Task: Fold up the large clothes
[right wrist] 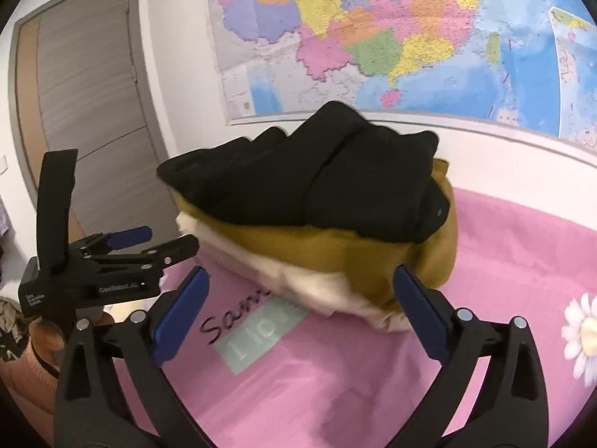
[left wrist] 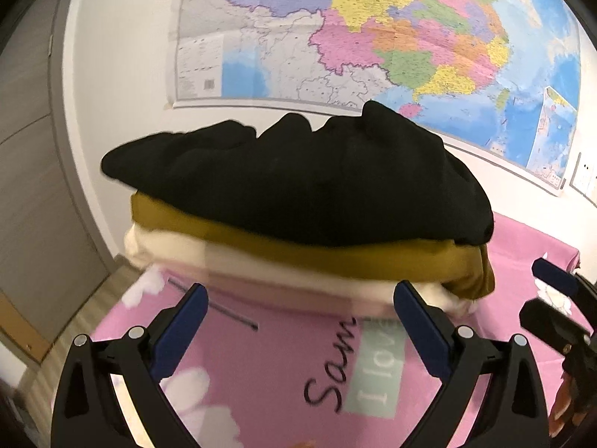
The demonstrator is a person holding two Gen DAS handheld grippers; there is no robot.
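Observation:
A stack of folded clothes lies on the pink bed sheet [left wrist: 283, 351]: a black garment [left wrist: 298, 183] on top, a mustard one [left wrist: 335, 257] under it, a cream one [left wrist: 261, 272] at the bottom. The stack also shows in the right wrist view, with the black garment [right wrist: 317, 186], the mustard one [right wrist: 335, 250] and the cream one [right wrist: 317, 283]. My left gripper [left wrist: 300, 298] is open and empty, just in front of the stack. My right gripper [right wrist: 300, 280] is open and empty, its fingers close to the stack's near edge. The left gripper [right wrist: 160, 240] shows at the left of the right wrist view.
A large coloured map [left wrist: 373, 37] hangs on the white wall behind the bed. A grey door [right wrist: 93, 93] stands at the left. The sheet [right wrist: 373, 373] carries printed writing and white daisies [right wrist: 585, 332]. The right gripper [left wrist: 556, 298] shows at the right edge of the left wrist view.

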